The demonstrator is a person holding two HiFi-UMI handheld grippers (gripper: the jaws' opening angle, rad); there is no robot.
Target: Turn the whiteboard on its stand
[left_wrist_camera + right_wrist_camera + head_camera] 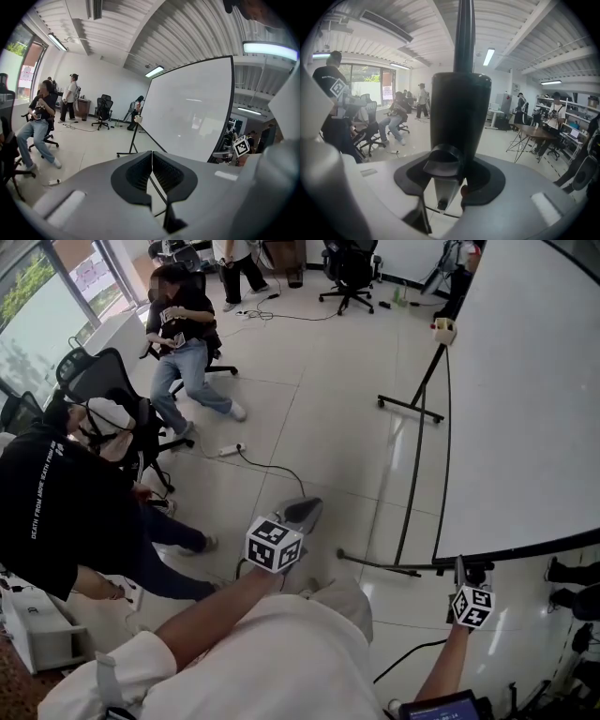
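**Right gripper on the whiteboard edge**
You are grasping the near black edge of the whiteboard (525, 409) with your right gripper (454, 174); your left gripper (152, 169) is hanging clenched and empty, left of it.

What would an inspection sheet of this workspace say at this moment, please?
Surface: pale tiled floor.
Job's things: large white whiteboard with a black frame, tilted on its black metal stand.
Clutter: white power strip lying on the floor.
Grippers: left gripper shut, empty, away from the board; right gripper shut on the whiteboard's black frame edge.
Cables: black cable trailing across the floor from the power strip.
Surroundings: seated person in jeans, black office chairs, windows at the left.
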